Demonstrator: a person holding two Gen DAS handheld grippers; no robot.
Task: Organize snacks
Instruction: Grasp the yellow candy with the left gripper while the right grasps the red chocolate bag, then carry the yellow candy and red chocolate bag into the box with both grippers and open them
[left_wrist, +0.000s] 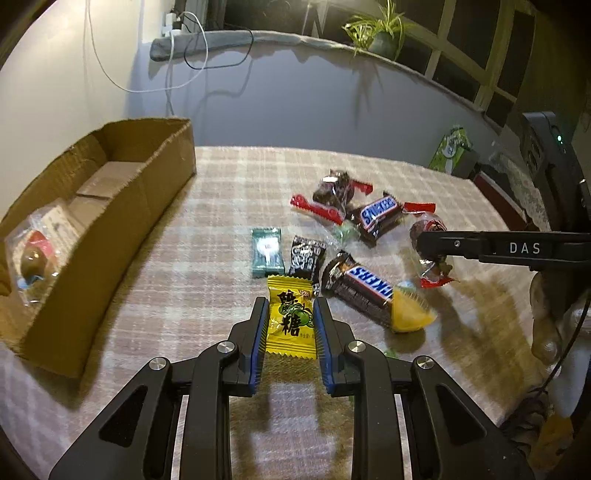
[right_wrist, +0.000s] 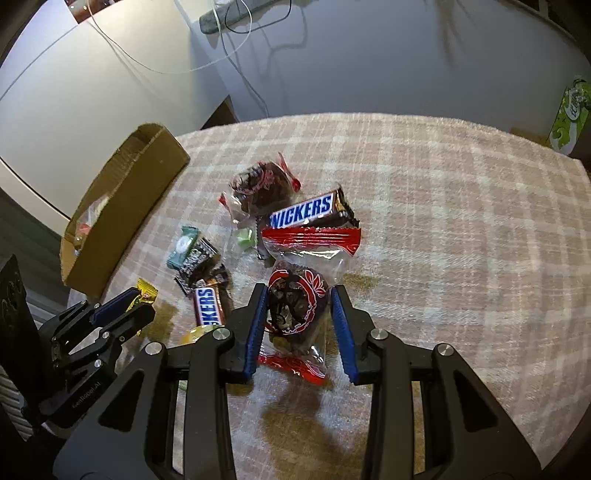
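Left gripper (left_wrist: 291, 322) jaws clamping yellow candy (left_wrist: 290, 320), right gripper (right_wrist: 300, 317) jaws seemingly gripping red-ended cake packet (right_wrist: 297, 306), Snickers bars (right_wrist: 306, 212) crowding between.

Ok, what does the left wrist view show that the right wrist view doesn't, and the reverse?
Only the left wrist view: the potted green plant on the sill, and the front of the yellow candy packet clamped in the left gripper.
Only the right wrist view: the right gripper head-on, pads closed on the clear red-edged packet with a dark snack.
Both: the brown cardboard box, two Snickers bars, the teal candy and the checked tablecloth.
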